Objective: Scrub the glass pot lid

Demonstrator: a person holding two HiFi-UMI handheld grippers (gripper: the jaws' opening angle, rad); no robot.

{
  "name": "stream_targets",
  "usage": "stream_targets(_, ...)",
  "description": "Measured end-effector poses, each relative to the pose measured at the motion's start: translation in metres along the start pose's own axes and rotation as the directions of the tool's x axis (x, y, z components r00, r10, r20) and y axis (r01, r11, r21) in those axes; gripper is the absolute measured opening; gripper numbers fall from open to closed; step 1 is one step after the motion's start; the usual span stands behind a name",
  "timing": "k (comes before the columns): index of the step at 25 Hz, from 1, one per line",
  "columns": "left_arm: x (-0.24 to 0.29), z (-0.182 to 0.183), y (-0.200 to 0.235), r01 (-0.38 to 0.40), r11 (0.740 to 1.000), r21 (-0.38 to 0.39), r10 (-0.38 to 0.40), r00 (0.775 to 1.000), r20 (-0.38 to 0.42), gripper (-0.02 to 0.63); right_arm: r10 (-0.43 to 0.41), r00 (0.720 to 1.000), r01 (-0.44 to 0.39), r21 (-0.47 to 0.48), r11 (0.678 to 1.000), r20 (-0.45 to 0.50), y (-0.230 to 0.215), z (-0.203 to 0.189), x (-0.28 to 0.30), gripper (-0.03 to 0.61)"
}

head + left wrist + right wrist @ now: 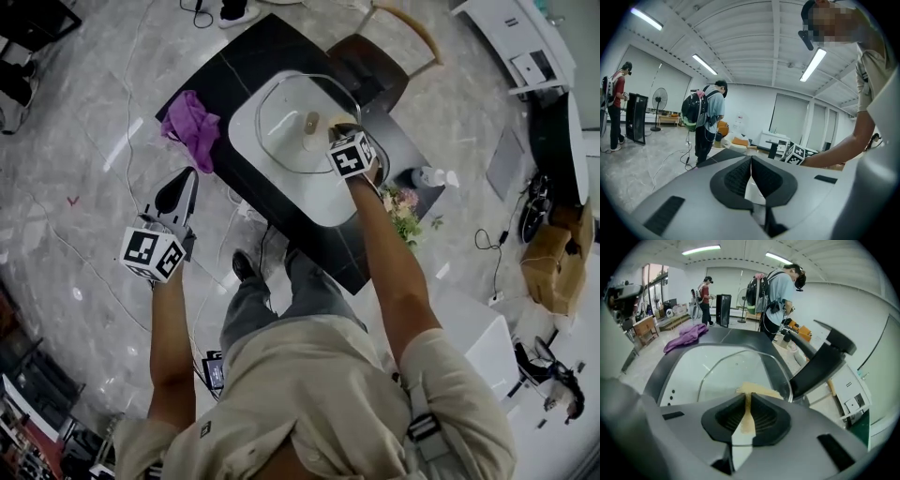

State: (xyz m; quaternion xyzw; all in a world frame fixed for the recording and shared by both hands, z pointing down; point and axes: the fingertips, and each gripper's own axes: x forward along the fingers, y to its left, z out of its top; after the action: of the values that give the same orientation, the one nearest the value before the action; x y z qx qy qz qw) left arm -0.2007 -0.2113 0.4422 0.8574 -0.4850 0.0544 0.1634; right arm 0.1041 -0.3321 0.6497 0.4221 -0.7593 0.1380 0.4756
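Note:
The glass pot lid [291, 122] lies in a white sink [323, 202] set in a black table; its knob [310, 125] points up. My right gripper [340, 128] reaches over the lid's right rim, shut on a yellow sponge [759, 390] that rests on the glass lid [733, 369]. My left gripper [187, 180] hangs off the table's left side over the floor, shut with nothing in it. In the left gripper view its jaws [751, 164] meet, pointing across the room.
A purple cloth [192, 127] lies on the table's left corner. A black faucet [820, 363] stands right of the sink. A soap bottle [428, 176] and flowers [403, 208] sit at the table's right. A chair [384, 52] stands behind. People [705, 119] stand nearby.

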Motion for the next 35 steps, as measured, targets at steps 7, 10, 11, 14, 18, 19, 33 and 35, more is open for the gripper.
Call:
stream_targets(7,-0.036,0.043,-0.008,0.015,0.997,0.079,-0.017,0.999,0.03,0.02,-0.018,0.986,0.013,0.035,0.999,0.166,-0.002,0.053,-0.092,0.044)
stream_targets(10,-0.063,0.059,-0.008,-0.007,0.994,0.113,0.003,0.999,0.038,0.02,-0.003,0.964,0.003,0.0,1.0,0.264,0.008,0.089,-0.143,0.044)
stream_targets(11,-0.071,0.066,-0.008,-0.008,0.992,0.125,0.003,0.999,0.042,0.02,0.003,0.954,0.0,-0.012,1.0,0.301,0.012,0.103,-0.164,0.044)
stream_targets(14,-0.089,0.085,-0.003,0.02,0.984,0.175,-0.03,0.998,0.054,0.02,0.011,0.914,0.008,-0.046,0.999,0.407,0.032,0.133,-0.222,0.044)
stream_targets(18,-0.113,0.109,0.003,0.025,0.969,0.247,-0.045,0.996,0.079,0.02,0.047,0.847,0.019,-0.12,0.993,0.53,0.065,0.164,-0.281,0.044)
stream_targets(19,-0.122,0.112,0.0,0.021,0.966,0.257,-0.044,0.996,0.082,0.02,0.053,0.833,0.017,-0.123,0.992,0.551,0.073,0.165,-0.297,0.044)
stream_targets(33,-0.185,0.136,-0.019,0.046,0.912,0.408,-0.088,0.993,0.085,0.02,0.087,0.675,-0.018,-0.102,0.995,0.733,0.129,0.188,-0.436,0.044)
stream_targets(35,-0.195,0.141,-0.025,0.045,0.905,0.424,-0.093,0.991,0.094,0.02,0.079,0.656,-0.022,-0.085,0.996,0.751,0.133,0.187,-0.453,0.043)
